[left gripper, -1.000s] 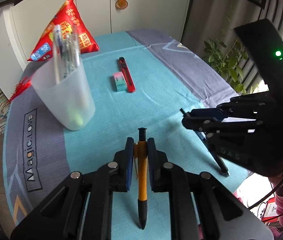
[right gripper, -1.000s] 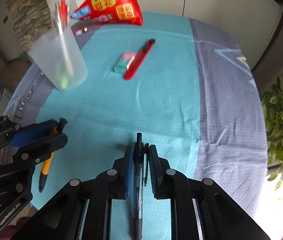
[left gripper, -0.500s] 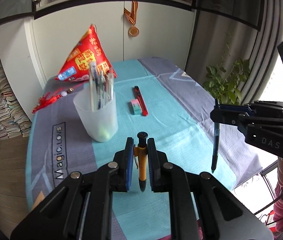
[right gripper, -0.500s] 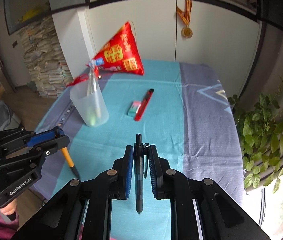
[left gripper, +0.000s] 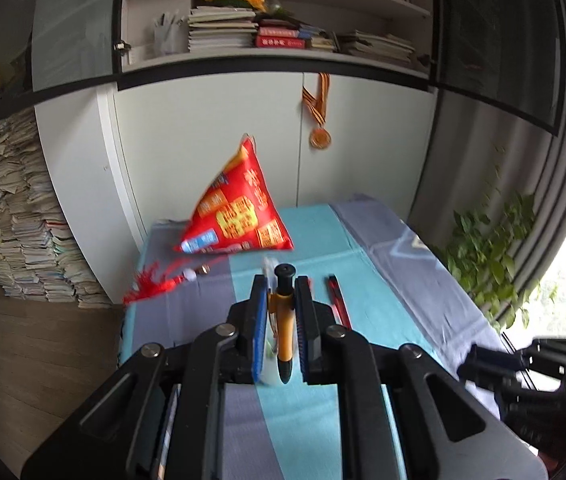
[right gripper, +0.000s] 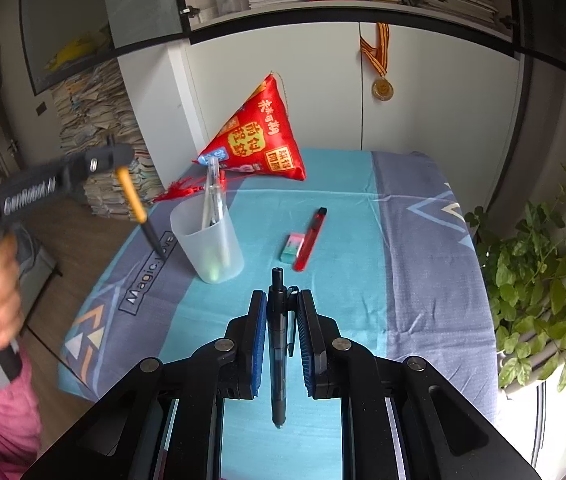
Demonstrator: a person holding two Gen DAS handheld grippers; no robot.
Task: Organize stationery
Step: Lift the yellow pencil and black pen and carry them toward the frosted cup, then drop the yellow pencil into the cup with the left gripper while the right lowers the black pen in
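Observation:
My left gripper is shut on an orange pen that hangs tip down, high over the table. In the right wrist view the same orange pen slants just left of a translucent cup holding several pens. My right gripper is shut on a dark blue pen, tip down, above the near part of the teal cloth. A red utility knife and a small eraser lie side by side past the cup. In the left wrist view the cup is mostly hidden behind my fingers.
A red pyramid-shaped pouch with a red tassel sits at the table's far edge against white cabinets. A medal hangs on a cabinet door. Paper stacks stand on the left, a leafy plant on the right.
Both grippers have risen from low over the cloth with their pens still gripped. The left one climbed further and tilted up, so the cup dropped behind its fingers.

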